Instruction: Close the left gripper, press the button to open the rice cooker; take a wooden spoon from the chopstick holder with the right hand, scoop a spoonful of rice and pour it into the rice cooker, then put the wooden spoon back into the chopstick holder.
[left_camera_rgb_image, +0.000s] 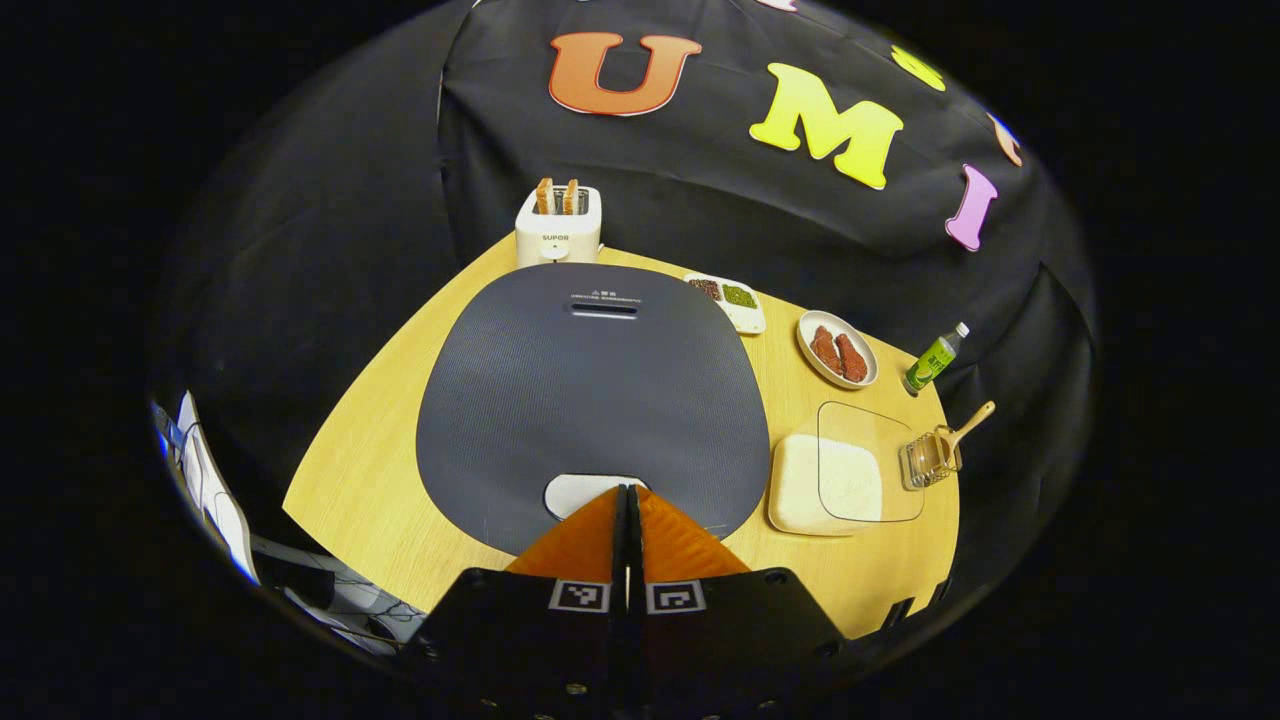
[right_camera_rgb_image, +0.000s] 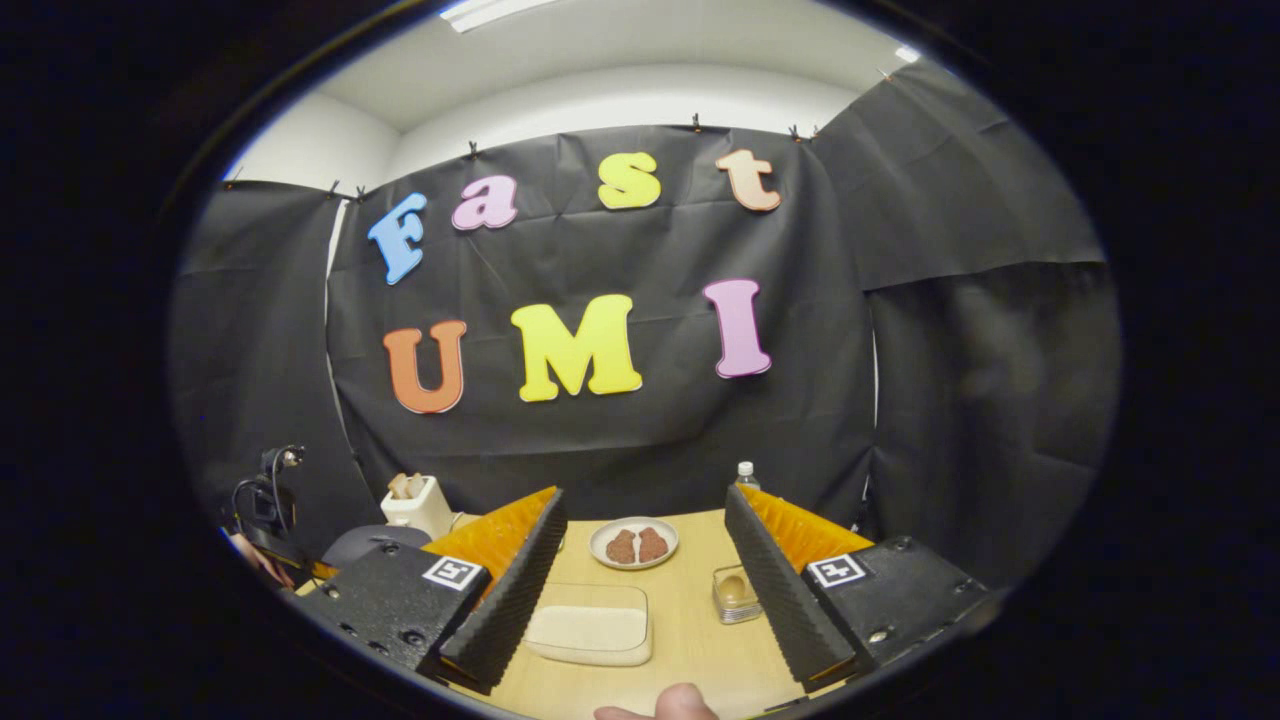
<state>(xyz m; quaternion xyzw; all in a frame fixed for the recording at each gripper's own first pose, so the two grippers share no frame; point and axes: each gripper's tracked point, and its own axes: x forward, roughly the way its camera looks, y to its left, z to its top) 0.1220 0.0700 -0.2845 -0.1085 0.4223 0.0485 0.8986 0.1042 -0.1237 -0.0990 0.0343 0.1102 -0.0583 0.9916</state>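
Observation:
In the left gripper view the dark grey rice cooker (left_camera_rgb_image: 590, 390) lies below me with its lid down, and its pale button (left_camera_rgb_image: 580, 490) sits at the near edge. My left gripper (left_camera_rgb_image: 627, 492) is shut, its tips right over that button. The wooden spoon (left_camera_rgb_image: 965, 425) stands in the clear chopstick holder (left_camera_rgb_image: 930, 460), beside the tray of rice (left_camera_rgb_image: 830, 480). In the right gripper view my right gripper (right_camera_rgb_image: 645, 540) hangs open above the table, nothing between its fingers. Ahead of it are the rice tray (right_camera_rgb_image: 590, 625) and the chopstick holder (right_camera_rgb_image: 735, 593).
A white toaster (left_camera_rgb_image: 558, 225) holding bread stands behind the cooker. A divided dish (left_camera_rgb_image: 728, 300), a plate of meat (left_camera_rgb_image: 838, 350) and a green bottle (left_camera_rgb_image: 935, 358) line the far edge of the wooden table (left_camera_rgb_image: 380, 490). A fingertip (right_camera_rgb_image: 675, 705) shows at the bottom of the right gripper view.

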